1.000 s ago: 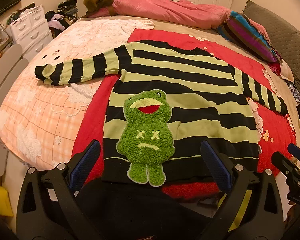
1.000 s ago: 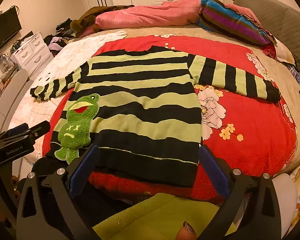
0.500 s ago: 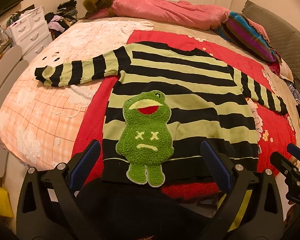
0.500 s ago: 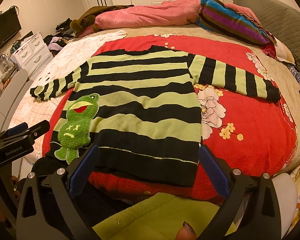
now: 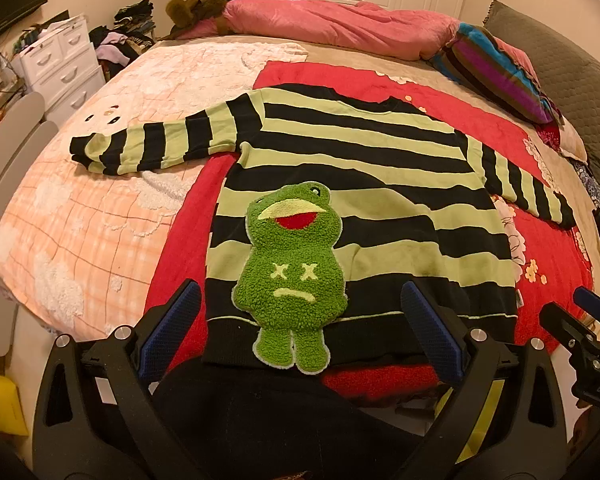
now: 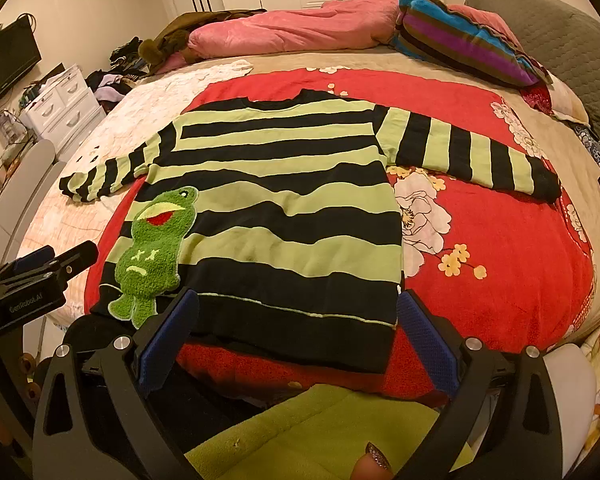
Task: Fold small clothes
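Observation:
A small black and pale-green striped sweater (image 5: 380,184) (image 6: 276,184) lies flat on the bed, both sleeves spread out, its hem toward me. A fuzzy green frog patch (image 5: 292,272) (image 6: 148,256) sits on its lower left. My left gripper (image 5: 300,332) hovers open just short of the hem, over the frog's legs. My right gripper (image 6: 296,332) hovers open at the hem's right half. Neither holds any cloth. Each gripper shows at the edge of the other's view.
The sweater rests on a red floral blanket (image 6: 500,248) beside a peach checked quilt (image 5: 80,224). A pink duvet (image 5: 340,24) and a striped pillow (image 6: 460,44) lie at the far end. White drawers (image 5: 64,68) stand left. A green cloth (image 6: 312,432) lies under my right gripper.
Both grippers have barely shifted, and the view sits slightly lower over the sweater. Nothing has been grasped.

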### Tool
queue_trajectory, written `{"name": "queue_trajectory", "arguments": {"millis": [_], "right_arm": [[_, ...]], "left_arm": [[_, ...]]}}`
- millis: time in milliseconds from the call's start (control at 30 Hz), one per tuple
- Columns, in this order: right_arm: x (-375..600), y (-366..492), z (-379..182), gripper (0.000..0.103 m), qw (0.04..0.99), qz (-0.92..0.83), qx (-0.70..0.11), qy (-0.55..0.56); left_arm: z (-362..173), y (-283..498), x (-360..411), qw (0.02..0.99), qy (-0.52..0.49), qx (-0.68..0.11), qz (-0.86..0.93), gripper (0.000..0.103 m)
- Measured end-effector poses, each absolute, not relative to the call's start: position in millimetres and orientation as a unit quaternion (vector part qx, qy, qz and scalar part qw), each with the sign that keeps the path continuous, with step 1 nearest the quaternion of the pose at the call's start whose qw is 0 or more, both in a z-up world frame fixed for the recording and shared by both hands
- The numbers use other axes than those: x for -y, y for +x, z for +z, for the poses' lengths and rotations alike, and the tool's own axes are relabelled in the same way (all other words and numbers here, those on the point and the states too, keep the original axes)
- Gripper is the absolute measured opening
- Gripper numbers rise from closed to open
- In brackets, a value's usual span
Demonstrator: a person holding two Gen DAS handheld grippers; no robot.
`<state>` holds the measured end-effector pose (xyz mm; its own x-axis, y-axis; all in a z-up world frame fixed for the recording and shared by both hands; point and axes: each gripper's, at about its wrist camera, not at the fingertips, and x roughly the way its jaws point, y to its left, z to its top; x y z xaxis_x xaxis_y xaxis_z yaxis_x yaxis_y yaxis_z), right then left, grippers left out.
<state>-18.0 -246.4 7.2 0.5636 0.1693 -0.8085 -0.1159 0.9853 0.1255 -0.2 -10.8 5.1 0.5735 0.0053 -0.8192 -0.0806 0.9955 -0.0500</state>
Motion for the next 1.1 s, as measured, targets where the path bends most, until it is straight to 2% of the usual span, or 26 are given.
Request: {"name": "queue_trajectory", "arguments": {"millis": [567,1100], "right_arm": [[252,-8,6,0.099,0.886,0.075,-0.456,0.032],[246,34,8,0.099,0.897,0.075,-0.434,0.024]], "left_arm": [[5,2,12,0.886,-0.038,-0.461,0.026,0.094],[-9,48,16,0.882,-0.036,-0.467,0.048,0.094]]}}
